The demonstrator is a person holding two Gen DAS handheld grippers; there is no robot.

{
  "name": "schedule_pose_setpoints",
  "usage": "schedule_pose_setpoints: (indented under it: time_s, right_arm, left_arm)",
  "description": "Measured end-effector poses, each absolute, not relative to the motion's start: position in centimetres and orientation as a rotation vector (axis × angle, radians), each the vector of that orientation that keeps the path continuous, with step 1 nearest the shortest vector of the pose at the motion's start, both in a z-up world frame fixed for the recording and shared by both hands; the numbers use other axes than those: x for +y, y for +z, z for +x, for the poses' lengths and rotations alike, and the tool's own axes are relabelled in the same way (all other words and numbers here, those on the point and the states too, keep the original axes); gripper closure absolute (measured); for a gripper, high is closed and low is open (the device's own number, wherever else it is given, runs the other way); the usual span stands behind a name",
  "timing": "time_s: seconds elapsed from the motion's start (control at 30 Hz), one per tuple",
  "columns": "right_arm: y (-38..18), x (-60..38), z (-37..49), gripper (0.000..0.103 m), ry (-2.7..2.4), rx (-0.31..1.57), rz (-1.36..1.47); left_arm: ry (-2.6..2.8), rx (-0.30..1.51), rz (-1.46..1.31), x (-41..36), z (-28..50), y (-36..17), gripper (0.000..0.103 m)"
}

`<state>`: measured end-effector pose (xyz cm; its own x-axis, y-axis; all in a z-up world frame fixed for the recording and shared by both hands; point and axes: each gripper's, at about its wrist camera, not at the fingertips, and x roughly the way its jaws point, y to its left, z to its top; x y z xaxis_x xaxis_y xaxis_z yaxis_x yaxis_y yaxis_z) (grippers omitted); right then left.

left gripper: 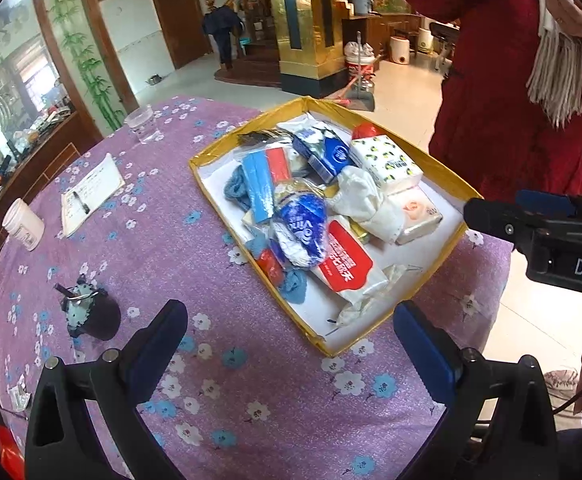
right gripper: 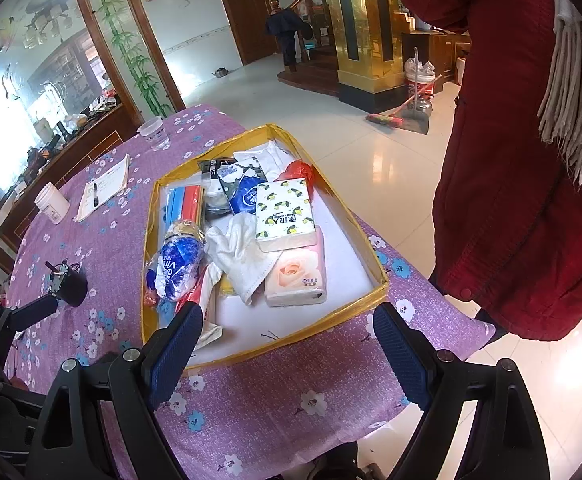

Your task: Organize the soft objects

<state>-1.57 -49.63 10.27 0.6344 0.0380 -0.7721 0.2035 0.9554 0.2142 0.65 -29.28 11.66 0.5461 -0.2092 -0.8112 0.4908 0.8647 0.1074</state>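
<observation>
Both tongs [left gripper: 291, 332] [right gripper: 289, 334] gape empty near the box [right gripper: 323, 314], its piled packets partly hidden, perhaps tissues

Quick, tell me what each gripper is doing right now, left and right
Left gripper: open, holding nothing.
Right gripper: open, holding nothing.

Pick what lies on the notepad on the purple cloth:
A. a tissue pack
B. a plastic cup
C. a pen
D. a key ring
C: a dark pen lies across the notepad; the clear plastic cup stands apart from it, farther back on the cloth.
</observation>
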Motion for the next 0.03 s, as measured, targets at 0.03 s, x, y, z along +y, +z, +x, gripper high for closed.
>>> schedule_pose_setpoints:
  time_s: [0.03]
  right_arm:
    - [10.26,-49.68,-1.61,0.013,-0.098,0.882,0.295]
  left_arm:
    - [-0.421,0.902,0.345,-29.3,0.66,11.66,0.001]
